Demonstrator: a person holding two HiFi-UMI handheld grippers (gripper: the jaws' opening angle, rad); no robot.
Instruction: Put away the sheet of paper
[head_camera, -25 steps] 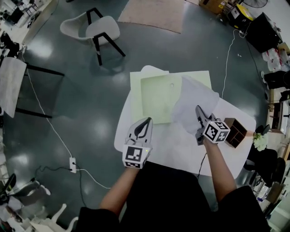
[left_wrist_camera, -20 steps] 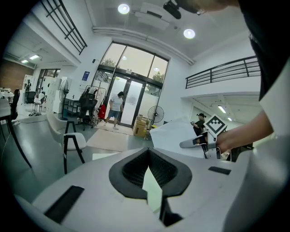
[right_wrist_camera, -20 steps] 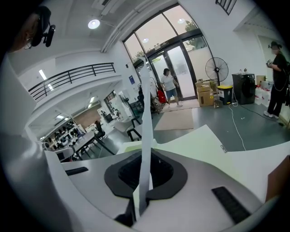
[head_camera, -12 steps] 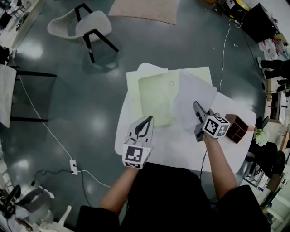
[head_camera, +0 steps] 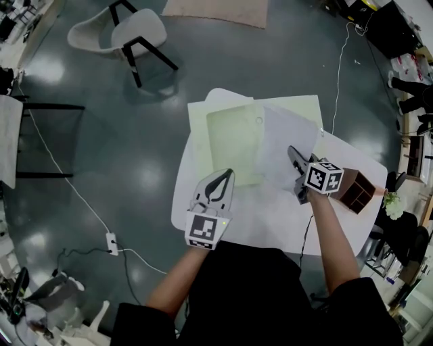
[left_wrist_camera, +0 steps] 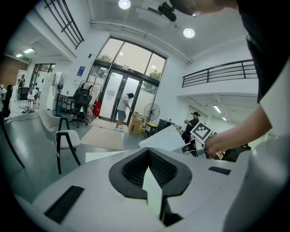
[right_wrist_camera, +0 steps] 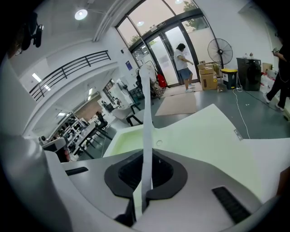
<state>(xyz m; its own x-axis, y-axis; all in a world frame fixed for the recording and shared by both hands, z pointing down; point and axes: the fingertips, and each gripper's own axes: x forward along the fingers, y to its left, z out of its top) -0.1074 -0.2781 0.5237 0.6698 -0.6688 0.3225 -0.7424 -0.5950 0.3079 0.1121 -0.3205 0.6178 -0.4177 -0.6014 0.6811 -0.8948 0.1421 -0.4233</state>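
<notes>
A white sheet of paper [head_camera: 287, 143] hangs over the right half of an open pale green folder [head_camera: 232, 145] on the white table [head_camera: 270, 219]. My right gripper [head_camera: 293, 154] is shut on the sheet's near edge. In the right gripper view the paper [right_wrist_camera: 147, 131] rises edge-on from between the jaws, with the folder [right_wrist_camera: 195, 136] beyond. My left gripper [head_camera: 226, 174] hovers over the table's near left part, shut and holding nothing. From the left gripper view I see the lifted sheet [left_wrist_camera: 165, 138] and the right gripper [left_wrist_camera: 192, 147] off to the right.
A small brown wooden box [head_camera: 355, 190] stands at the table's right edge. Around the table lies grey floor with a white chair [head_camera: 128, 34], a rug [head_camera: 216, 10], and a cable with a power strip [head_camera: 111, 243] at the left.
The sheet has come down flatter over the folder's right half, with the right gripper still holding it. The left gripper has barely moved.
</notes>
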